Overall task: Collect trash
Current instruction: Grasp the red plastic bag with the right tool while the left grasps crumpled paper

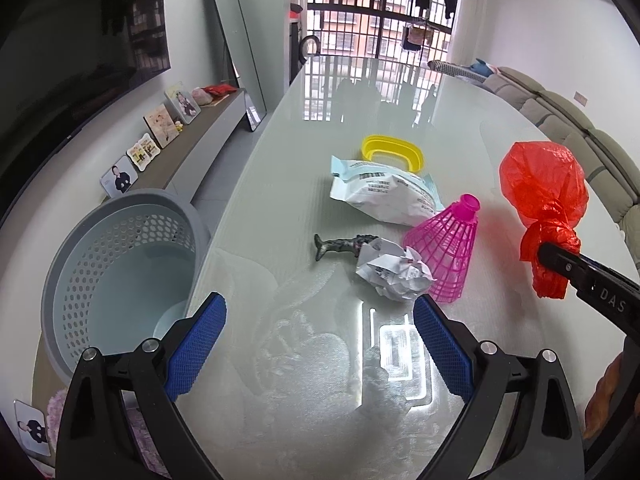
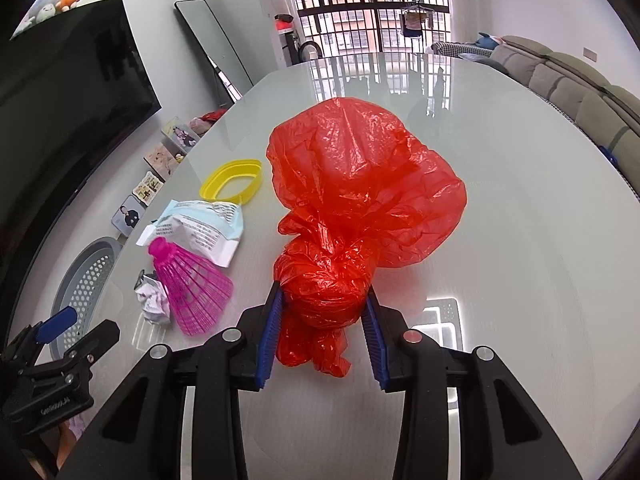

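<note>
Right wrist view: the right gripper (image 2: 324, 312) has its blue pads clamped on the knotted neck of the red bag (image 2: 360, 184), which is lifted clear of the table (image 2: 520, 240); the puffed end points away from the camera.
Left wrist view: the left gripper (image 1: 318, 344) hovers over the near part of the table with its jaws spread wide and nothing between them.
Red bag: to the right of the other litter, above the table.
Paper ball (image 1: 394, 270): just beyond the left gripper, touching the pink shuttlecock (image 1: 448, 248) on its right.
Dark figurine (image 1: 340, 245): left of the paper ball, partly under it.
White wrapper (image 1: 384, 194): farther off, beyond the shuttlecock.
Yellow ring (image 1: 394, 152): just behind the wrapper.
Basket (image 1: 120, 272): grey, perforated, below the table's left edge.
</note>
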{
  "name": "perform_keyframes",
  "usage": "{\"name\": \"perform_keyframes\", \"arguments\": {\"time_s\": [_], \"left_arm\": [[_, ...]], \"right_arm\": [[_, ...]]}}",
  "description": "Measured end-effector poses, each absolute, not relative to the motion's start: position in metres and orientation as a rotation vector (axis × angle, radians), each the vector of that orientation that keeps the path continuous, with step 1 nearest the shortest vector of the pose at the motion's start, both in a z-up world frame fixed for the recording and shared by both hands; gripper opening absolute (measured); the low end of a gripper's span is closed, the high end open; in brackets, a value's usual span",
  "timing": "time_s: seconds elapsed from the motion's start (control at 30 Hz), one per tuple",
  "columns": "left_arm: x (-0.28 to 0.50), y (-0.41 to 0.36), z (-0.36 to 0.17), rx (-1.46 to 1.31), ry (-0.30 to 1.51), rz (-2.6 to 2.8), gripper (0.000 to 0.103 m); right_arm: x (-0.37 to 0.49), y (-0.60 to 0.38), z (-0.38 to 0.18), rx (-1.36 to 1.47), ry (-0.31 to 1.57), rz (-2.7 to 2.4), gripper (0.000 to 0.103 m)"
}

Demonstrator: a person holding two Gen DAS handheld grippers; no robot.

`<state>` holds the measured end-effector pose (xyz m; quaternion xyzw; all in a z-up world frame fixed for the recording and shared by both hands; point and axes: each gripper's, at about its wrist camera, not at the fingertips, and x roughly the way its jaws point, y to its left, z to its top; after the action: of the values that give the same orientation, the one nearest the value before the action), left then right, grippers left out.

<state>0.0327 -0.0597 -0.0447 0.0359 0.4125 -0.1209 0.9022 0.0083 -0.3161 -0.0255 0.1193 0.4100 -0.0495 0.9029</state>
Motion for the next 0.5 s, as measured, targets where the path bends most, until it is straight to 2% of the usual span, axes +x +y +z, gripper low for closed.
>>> {"name": "perform_keyframes", "arguments": {"time_s": [0.5], "left_arm": [[0.059,-0.089,-0.063,0.111,0.881,-0.214,0.093]], "right_arm": [[0.006,-0.331,-0.030,0.318,0.836,-0.079,0.037]]}}
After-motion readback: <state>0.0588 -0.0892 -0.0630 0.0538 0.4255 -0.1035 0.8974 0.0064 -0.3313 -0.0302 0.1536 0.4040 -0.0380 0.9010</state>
